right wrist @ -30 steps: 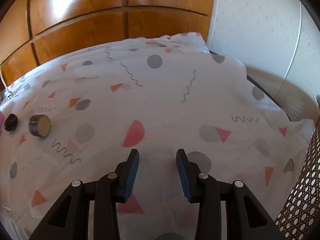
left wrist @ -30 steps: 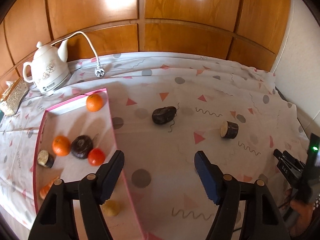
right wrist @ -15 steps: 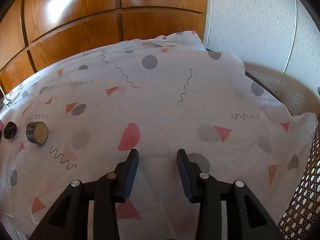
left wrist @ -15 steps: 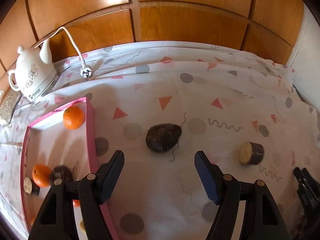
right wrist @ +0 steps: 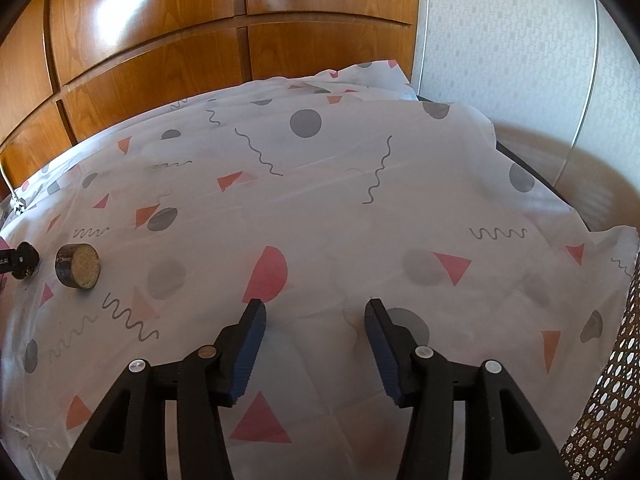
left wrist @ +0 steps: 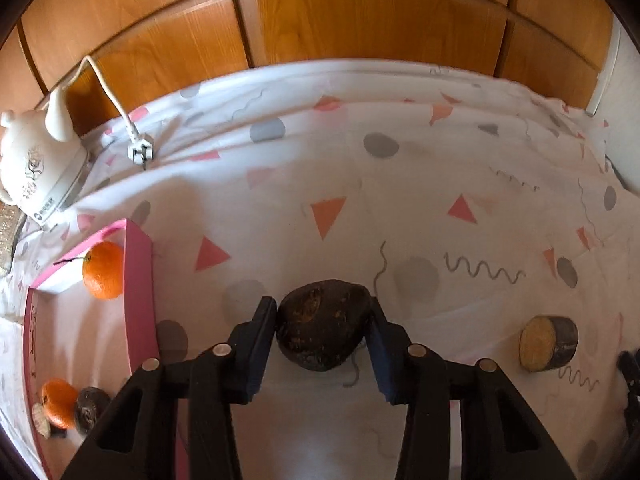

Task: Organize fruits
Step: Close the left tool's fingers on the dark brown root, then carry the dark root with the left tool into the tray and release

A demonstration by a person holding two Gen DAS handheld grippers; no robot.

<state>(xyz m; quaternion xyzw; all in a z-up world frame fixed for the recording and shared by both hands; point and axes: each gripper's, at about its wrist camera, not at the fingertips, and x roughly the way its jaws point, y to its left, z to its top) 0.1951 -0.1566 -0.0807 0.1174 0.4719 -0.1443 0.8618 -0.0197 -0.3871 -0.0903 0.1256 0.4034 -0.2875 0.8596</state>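
Closing on the dark fruit point(left wrist: 322, 330), the left gripper point(left wrist: 323, 334) pinches its rounded sides; probably firm, light, liable to roll. Right gripper point(right wrist: 315, 338) hangs half-open, empty.

Glossy wood panels point(right wrist: 152, 60) back a matt printed cloth point(right wrist: 340, 200).

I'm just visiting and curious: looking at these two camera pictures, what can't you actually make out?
- Left wrist view: the underside of the dark, rough, rounded fruit, hidden by its own bulk between the left gripper fingers.
- Left wrist view: the pink-rimmed tray, cut off by the picture edge; its small fruits low at the left are partly hidden.
- Right wrist view: the small dark object at the left edge, cut off.
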